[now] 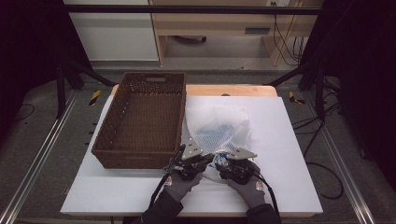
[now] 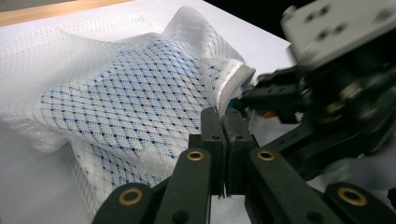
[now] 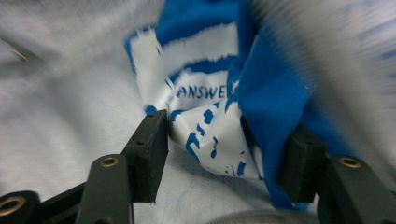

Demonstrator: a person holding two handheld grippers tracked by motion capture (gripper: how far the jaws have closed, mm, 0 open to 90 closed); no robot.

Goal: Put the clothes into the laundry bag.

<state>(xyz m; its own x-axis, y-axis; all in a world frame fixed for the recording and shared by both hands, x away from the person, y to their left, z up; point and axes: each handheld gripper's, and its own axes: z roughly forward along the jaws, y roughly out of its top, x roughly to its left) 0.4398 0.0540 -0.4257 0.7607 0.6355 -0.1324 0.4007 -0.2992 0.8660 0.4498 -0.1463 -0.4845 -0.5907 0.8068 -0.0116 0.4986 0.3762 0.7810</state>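
Reaching into the mesh bag (image 1: 215, 128) at frame centre for the blue cloth (image 3: 261, 93).
Left gripper (image 2: 223, 122) jaws pinch the bag's rim; right gripper (image 3: 229, 154) jaws, spread around the cloth, must next, I judge, close.

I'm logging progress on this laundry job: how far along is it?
Done: nothing has come out; the brown wicker basket is empty. In hand: the left gripper pinches the white mesh bag at its opening; the right gripper, jaws apart, straddles the blue printed cloth inside. Left: gripping it and pulling it out.
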